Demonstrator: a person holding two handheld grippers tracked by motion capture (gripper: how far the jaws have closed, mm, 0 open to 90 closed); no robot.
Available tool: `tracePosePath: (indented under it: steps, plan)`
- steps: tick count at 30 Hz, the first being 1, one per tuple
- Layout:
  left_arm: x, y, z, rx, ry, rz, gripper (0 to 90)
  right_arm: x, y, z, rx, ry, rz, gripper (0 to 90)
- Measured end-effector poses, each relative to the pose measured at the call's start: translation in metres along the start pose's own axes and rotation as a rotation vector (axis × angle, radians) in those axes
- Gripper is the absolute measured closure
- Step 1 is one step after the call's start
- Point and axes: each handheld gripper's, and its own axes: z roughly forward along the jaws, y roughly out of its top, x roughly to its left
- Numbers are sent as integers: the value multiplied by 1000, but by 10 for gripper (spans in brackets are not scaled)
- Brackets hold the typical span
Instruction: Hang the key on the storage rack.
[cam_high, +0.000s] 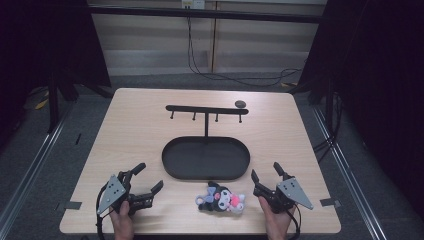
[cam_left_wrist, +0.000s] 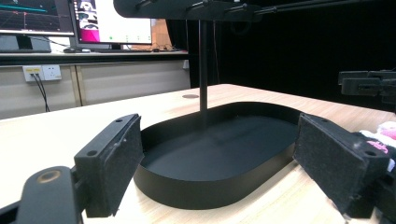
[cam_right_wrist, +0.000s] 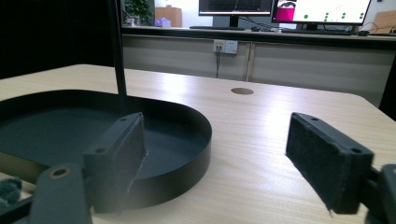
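Note:
A black oval tray (cam_high: 172, 167) lies mid-table with a black hook stand (cam_high: 206, 109) rising from its far rim. A small plush toy (cam_high: 222, 199), black, white and pink, lies on the wood just in front of the tray. My left gripper (cam_high: 149, 178) rests near the front left edge, jaws open and empty, facing the tray (cam_left_wrist: 187, 191). My right gripper (cam_high: 265, 172) sits right of the plush, open and empty too. The tray wall (cam_right_wrist: 187, 177) stands just beyond its left pad (cam_right_wrist: 122, 158). The plush (cam_left_wrist: 385, 140) peeks in beside the left gripper's right pad (cam_left_wrist: 334, 163).
A dark round hole (cam_high: 240, 104) marks the tabletop at the back right, near the stand's bar. Tape strips (cam_high: 73, 205) sit at the front corners. Dark frame posts and floor cables surround the table. Monitors (cam_right_wrist: 322, 9) stand on a counter behind.

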Motion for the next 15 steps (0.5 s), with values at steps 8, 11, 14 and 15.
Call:
tracePosePath:
  steps: [8,11,14,15]
  plan:
    - [0,0,0,3,1,0,154,5,4,3,67,74,-17,277]
    - [0,0,0,1,0,0,154,8,11,3,83,91,-36,331]
    - [0,0,0,2,0,0,154,9,20,2,110,157,-48,387]
    - [0,0,0,2,1,0,154,9,22,2,129,180,-40,388]
